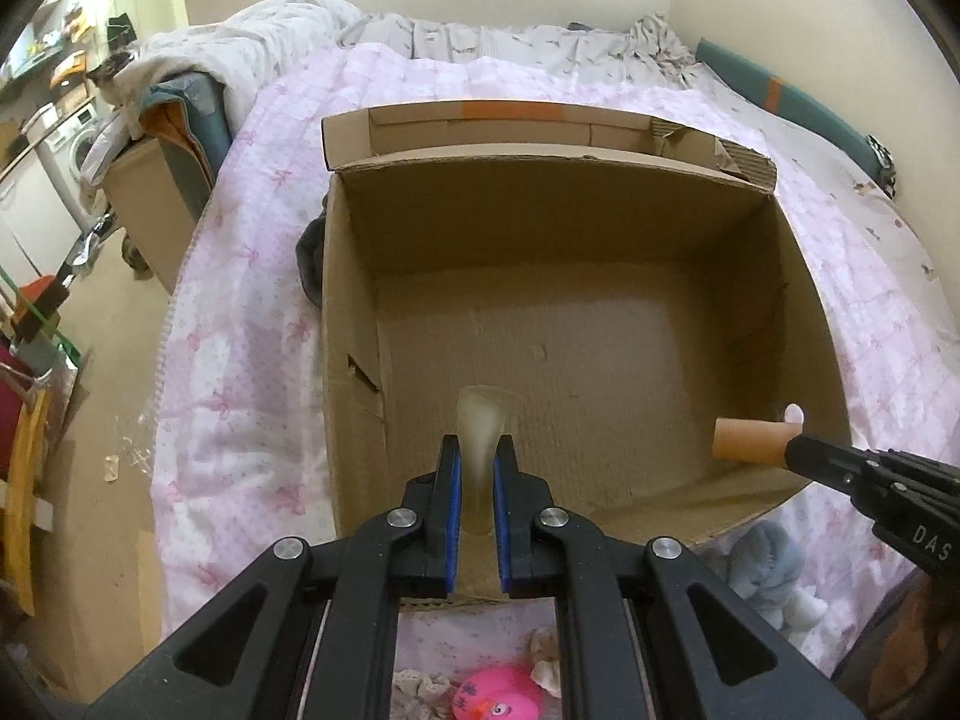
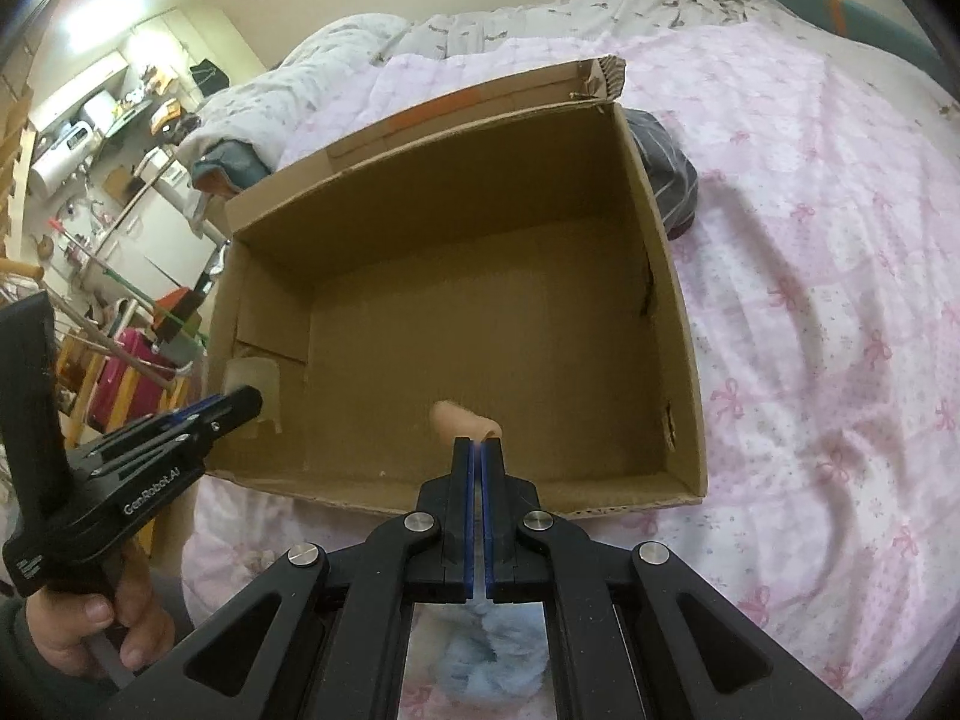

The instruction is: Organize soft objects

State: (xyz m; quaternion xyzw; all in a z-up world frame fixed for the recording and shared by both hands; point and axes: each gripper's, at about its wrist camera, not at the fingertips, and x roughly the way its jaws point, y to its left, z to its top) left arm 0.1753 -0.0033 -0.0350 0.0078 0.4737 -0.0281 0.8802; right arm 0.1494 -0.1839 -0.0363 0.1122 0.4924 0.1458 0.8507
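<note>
The left hand-held gripper (image 1: 478, 462) is clenching a pale, translucent soft piece (image 1: 480, 420) above the near left part of the open cardboard box (image 1: 360, 276) sitting on the bed (image 1: 240, 276). To its right, the right hand-held gripper (image 2: 478, 450) is pinching a tan rubbery tube (image 2: 459, 417) by one end above the box's near edge. Both are looking light and squashy, probably deforming under pressure, so a firm mid-body pinch seems safest.

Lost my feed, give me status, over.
Left gripper shut on translucent soft piece. Right gripper shut on tan soft roll. Both over empty cardboard box. Nothing blocking.
</note>
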